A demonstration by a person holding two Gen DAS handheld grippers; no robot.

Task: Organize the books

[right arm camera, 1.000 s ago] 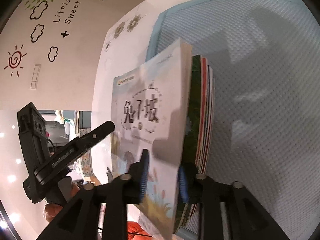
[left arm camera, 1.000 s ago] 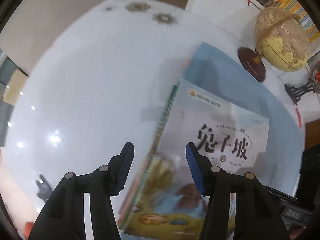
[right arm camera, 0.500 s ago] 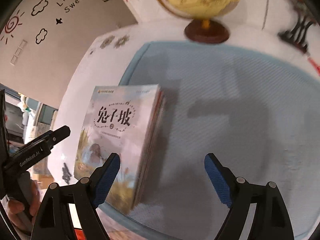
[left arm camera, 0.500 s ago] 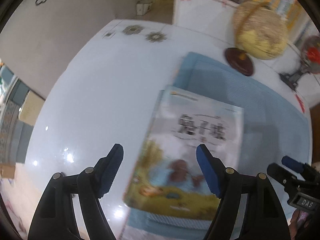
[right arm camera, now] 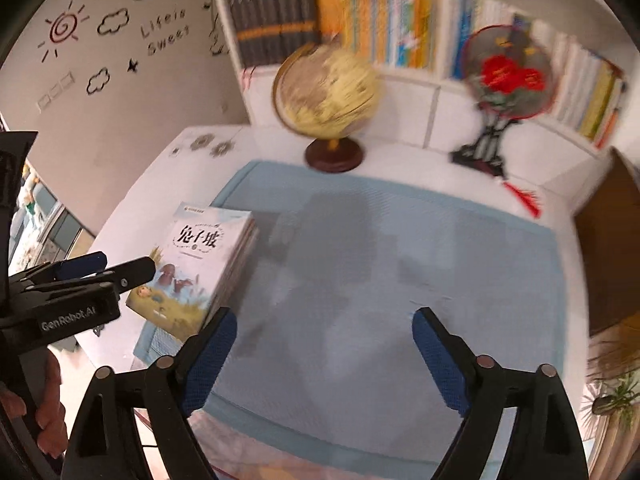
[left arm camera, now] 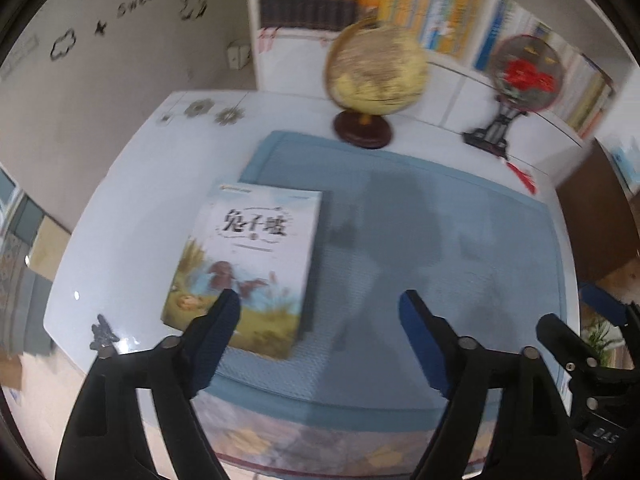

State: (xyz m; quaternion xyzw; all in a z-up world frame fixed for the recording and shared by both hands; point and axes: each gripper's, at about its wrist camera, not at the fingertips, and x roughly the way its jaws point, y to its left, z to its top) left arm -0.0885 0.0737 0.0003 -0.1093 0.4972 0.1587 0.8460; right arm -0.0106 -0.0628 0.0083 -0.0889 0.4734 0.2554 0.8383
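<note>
The white desk carries a blue mat that covers most of its top, and behind it a bookshelf stands full of upright books. On the mat's left end lies the stack of books, flat and squared up, the pale illustrated cover on top; part of it seems to reach over the mat's left edge onto the desk. Beyond the mat are a globe and a round ornament on a black stand (both well apart from the books).

The step in hand looks like the release: the stack is set down and both tools are clear of it. The left gripper has its fingers wide apart and opening further, nothing between them; the stack's near corner merely shows behind the left finger. The right gripper is likewise spread and opening, over bare mat, with the other tool at its left edge.

A second ago both grippers were close on the stack, which stood tilted on edge with the fingers around it; now it lies flat, and both views take in far more of the room.

Next, I judge, comes either finishing here or lifting the stack toward the shelf, which would need a two-sided grip again.
</note>
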